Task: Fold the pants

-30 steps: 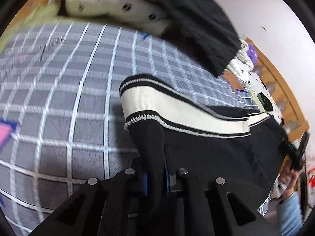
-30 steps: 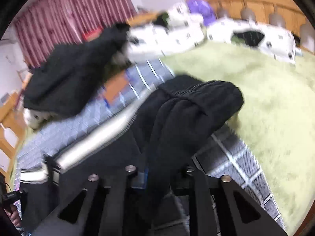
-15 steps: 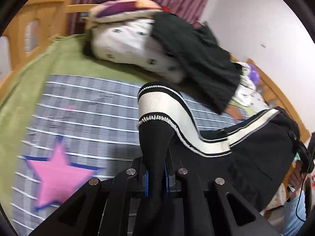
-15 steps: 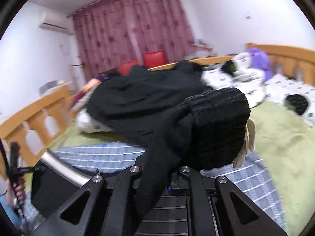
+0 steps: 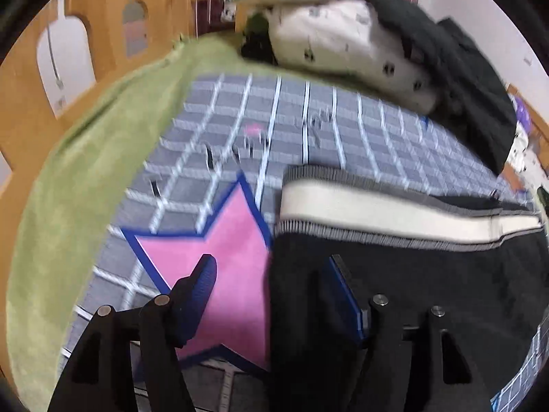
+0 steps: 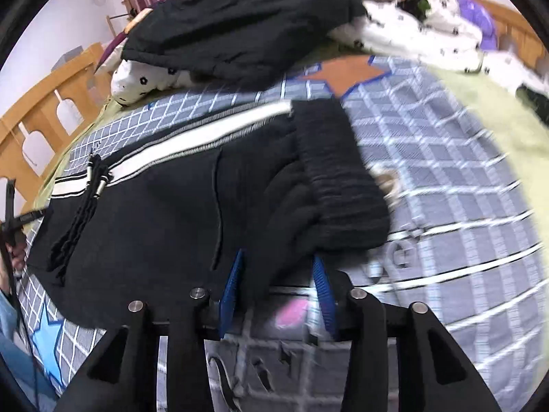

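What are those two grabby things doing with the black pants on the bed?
A person is folding the black pants on the checked blanket, with a tool in each hand. Both tools are open right now. The left tool sits at the pants' edge by the pink star. The right tool has loose cloth between its open fingers, near the ribbed waistband. The pants lie doubled over.

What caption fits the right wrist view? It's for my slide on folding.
Open right claw over black pants lying folded on the checked blanket.
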Tool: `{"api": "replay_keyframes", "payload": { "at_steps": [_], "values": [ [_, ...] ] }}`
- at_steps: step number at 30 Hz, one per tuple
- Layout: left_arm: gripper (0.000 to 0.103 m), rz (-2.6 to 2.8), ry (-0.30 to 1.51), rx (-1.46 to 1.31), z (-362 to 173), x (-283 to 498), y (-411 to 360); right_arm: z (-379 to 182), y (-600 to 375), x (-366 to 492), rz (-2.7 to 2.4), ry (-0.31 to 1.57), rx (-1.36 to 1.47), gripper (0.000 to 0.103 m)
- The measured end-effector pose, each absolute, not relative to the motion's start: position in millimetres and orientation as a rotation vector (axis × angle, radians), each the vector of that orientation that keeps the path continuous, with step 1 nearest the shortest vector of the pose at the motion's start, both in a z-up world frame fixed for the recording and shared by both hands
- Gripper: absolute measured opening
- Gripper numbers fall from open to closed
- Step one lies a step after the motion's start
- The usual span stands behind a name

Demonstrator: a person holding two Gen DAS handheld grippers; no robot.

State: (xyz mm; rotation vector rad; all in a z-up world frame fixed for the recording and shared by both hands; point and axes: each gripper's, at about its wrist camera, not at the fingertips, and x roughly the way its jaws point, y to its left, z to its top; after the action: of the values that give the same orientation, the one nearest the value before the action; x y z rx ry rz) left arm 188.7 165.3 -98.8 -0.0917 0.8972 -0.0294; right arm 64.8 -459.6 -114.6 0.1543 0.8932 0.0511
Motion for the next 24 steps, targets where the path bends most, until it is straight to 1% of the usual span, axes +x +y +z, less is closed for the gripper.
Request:
{"api": "replay_keyframes", "payload": {
  "at_steps": [4,7,9,10,11,12,13,15,19,24],
  "values": [
    [0.064,-0.104,0.83,-0.137,-80.3,204.6,156.5,-69.4,-464.8,59.5,0.017,0.756,0.119,0.041],
    [0.064,-0.127,0.84,-0.12,-91.3,220.4,134.7,-62.8,-456.3,80.2,0.045,0.698,0.155,0.041],
    [0.064,-0.113,0.885,-0.088,-109.6,224.9,119.8,-78.2,-445.7,98.0,0.06,0.739,0.16,0.042],
    [0.065,-0.077,0.939,-0.044,-126.1,231.0,112.4,-94.9,-439.7,109.9,0.059,0.792,0.153,0.042],
    [0.066,-0.053,0.954,0.012,-136.4,230.2,104.3,-110.6,-436.5,116.1,0.041,0.839,0.14,0.042],
    [0.067,-0.042,0.917,0.036,-135.3,226.0,100.9,-121.7,-433.0,118.7,0.018,0.86,0.116,0.042],
    [0.068,-0.043,0.925,0.046,-132.6,225.2,99.1,-130.2,-426.5,119.5,-0.004,0.846,0.066,0.042],
    [0.068,-0.05,0.953,0.035,-129.5,223.9,100.7,-130.1,-417.7,120.4,-0.032,0.845,0.009,0.043],
    [0.068,-0.047,0.987,0.003,-126.4,206.3,104.9,-110.6,-416.9,124.8,-0.02,0.888,0.084,0.043],
    [0.068,-0.052,1.009,-0.049,-120.7,154.6,104.7,-73.5,-389.4,106.0,0.005,0.85,0.076,0.043]
  ]
}}
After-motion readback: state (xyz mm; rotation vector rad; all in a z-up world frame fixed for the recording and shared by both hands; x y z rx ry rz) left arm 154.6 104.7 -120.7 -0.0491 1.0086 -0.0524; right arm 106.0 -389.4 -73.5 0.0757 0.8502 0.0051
